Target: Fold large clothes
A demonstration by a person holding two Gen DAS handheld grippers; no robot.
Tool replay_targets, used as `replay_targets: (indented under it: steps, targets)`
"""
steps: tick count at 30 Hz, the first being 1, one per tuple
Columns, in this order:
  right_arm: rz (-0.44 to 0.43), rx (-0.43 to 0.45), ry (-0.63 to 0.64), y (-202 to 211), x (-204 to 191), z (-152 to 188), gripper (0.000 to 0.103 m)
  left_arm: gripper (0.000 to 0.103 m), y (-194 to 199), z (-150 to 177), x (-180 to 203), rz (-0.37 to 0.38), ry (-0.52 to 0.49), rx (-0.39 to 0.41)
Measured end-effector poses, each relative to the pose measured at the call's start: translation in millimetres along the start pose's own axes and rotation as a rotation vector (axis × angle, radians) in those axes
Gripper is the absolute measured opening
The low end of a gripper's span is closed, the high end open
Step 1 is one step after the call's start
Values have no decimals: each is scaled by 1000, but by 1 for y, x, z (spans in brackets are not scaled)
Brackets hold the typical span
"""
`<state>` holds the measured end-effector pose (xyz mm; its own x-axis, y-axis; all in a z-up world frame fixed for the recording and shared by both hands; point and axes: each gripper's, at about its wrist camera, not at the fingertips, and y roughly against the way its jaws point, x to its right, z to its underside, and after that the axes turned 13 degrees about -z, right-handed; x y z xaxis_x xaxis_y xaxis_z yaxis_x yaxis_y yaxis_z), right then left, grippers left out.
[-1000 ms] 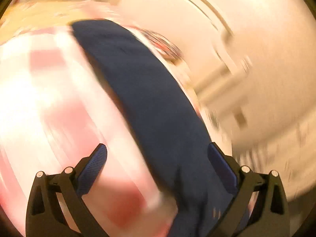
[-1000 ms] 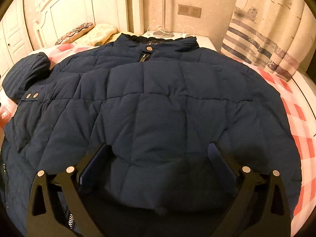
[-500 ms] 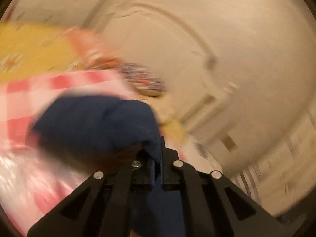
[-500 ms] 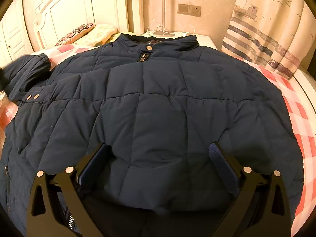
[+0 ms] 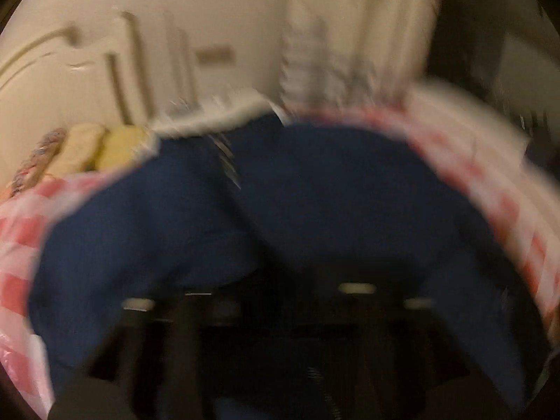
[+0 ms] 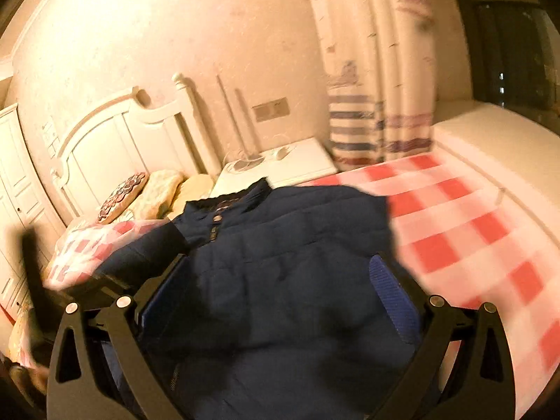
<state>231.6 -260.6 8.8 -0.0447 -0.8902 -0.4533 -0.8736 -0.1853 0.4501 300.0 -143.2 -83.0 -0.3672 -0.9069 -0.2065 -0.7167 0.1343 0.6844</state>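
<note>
Left wrist view, badly smeared: the navy jacket (image 5: 315,203) fills the middle, lying on the checked bedspread (image 5: 21,280) of the bed. The left gripper (image 5: 273,297) hangs low over it, its fingers opening; whether cloth sits between them I cannot tell.

Right wrist view: the right gripper (image 6: 276,297) hovers above the jacket's body, fingers (image 6: 395,301) spread wide, nothing pinched. One sleeve (image 6: 147,252) lies across the chest, so the sleeve fold seems in hand. Next, probably, the other side needs gripping at its edge.

Bed (image 6: 455,231) in red-checked sheet, navy padded jacket (image 6: 287,245) and pillows (image 6: 140,192) on it
</note>
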Motion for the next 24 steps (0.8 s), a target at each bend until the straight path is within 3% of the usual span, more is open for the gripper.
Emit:
replay_targets:
  steps: [1, 2, 5, 7, 9, 11, 13, 14, 16, 18, 20, 24]
  targets:
    - [17, -17, 15, 8, 5, 3, 98, 92, -2, 9, 13, -23, -68, 8]
    - [27, -28, 22, 12, 8, 6, 98, 99, -1, 16, 34, -99, -177, 35]
    - [65, -52, 30, 25, 25, 18, 98, 100, 11, 29, 51, -179, -313, 76]
    - [76, -62, -7, 26, 36, 26, 98, 100, 29, 30, 42, -192, -315, 118]
    - [75, -68, -56, 24, 47, 31, 98, 100, 62, 36, 26, -211, -276, 224]
    - [69, -81, -66, 19, 48, 35, 98, 100, 93, 47, -8, -194, -138, 298]
    - [50, -103, -23, 9, 35, 37, 97, 100, 103, 55, -55, -142, 75, 287]
    - [36, -115, 12, 3, 25, 38, 97, 100, 103, 65, -96, -98, 260, 267]
    - [0, -148, 122, -12, -7, 40, 97, 98, 87, 91, -162, -89, 609, 172]
    - [-36, -184, 252, -31, -45, 45, 97, 92, 72, 118, -197, -67, 816, 87]
    - [-76, -215, 456, -54, -99, 57, 97, 87, 62, 131, -210, -127, 857, 40]
    - [-98, -234, 782, -84, -178, 80, 92, 87, 47, 135, -196, -244, 775, -4]
